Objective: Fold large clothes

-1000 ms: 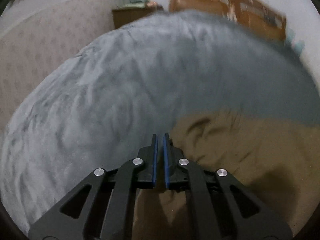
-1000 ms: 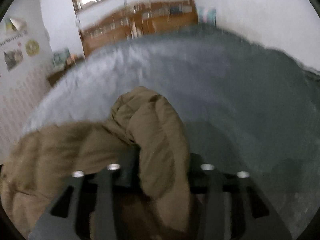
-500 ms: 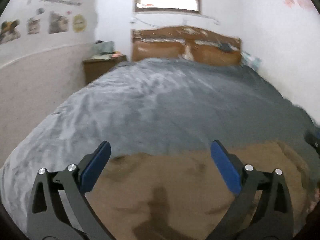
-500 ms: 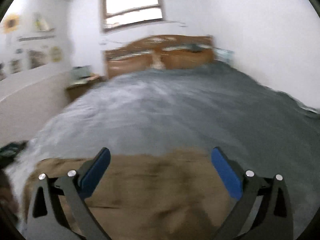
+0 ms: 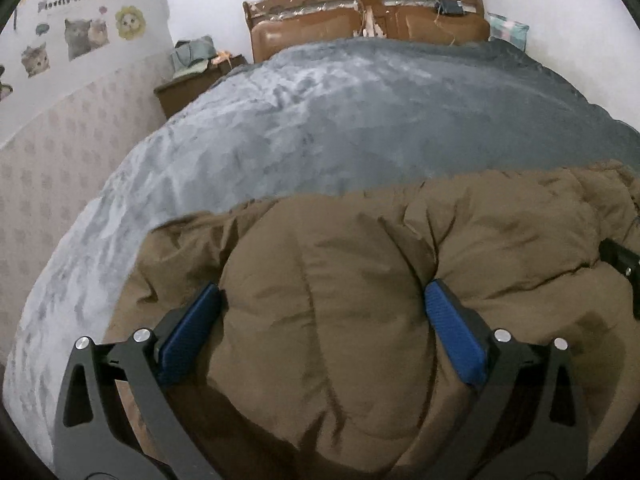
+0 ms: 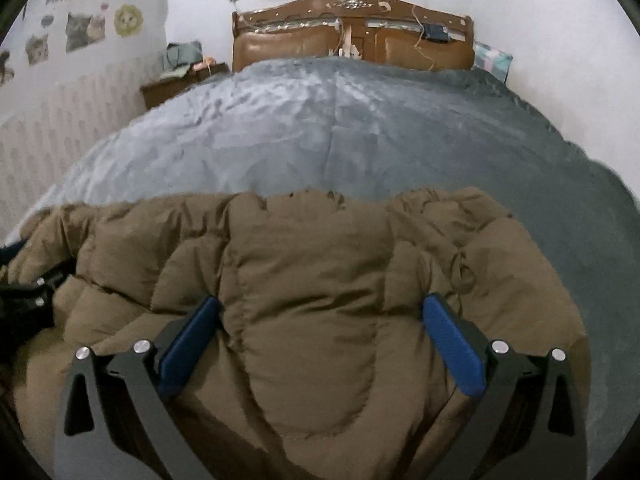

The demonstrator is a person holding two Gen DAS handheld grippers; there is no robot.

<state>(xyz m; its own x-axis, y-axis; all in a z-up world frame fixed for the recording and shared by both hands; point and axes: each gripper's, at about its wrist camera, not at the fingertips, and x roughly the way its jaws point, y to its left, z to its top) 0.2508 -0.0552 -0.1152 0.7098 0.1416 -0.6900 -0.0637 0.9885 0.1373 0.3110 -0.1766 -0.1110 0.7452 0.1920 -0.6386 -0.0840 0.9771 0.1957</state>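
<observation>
A brown padded jacket (image 5: 400, 264) lies bunched on the near part of a bed with a grey blanket (image 5: 340, 120). My left gripper (image 5: 320, 300) is open wide, its blue pads (image 5: 192, 328) on either side of a puffy fold of the jacket. The jacket also shows in the right wrist view (image 6: 312, 280), where my right gripper (image 6: 320, 308) is open wide over another puffy section, blue pads (image 6: 452, 344) at its sides. The right gripper's edge shows at the far right of the left wrist view (image 5: 620, 264).
A brown wooden headboard (image 6: 352, 44) stands at the far end of the bed. A nightstand (image 5: 192, 80) with clothes on it stands at the far left by the wall. White walls close both sides.
Both grippers were shut a second ago, the right one on the jacket. Both have opened and let go, and now press down over the jacket lying on the bed.
</observation>
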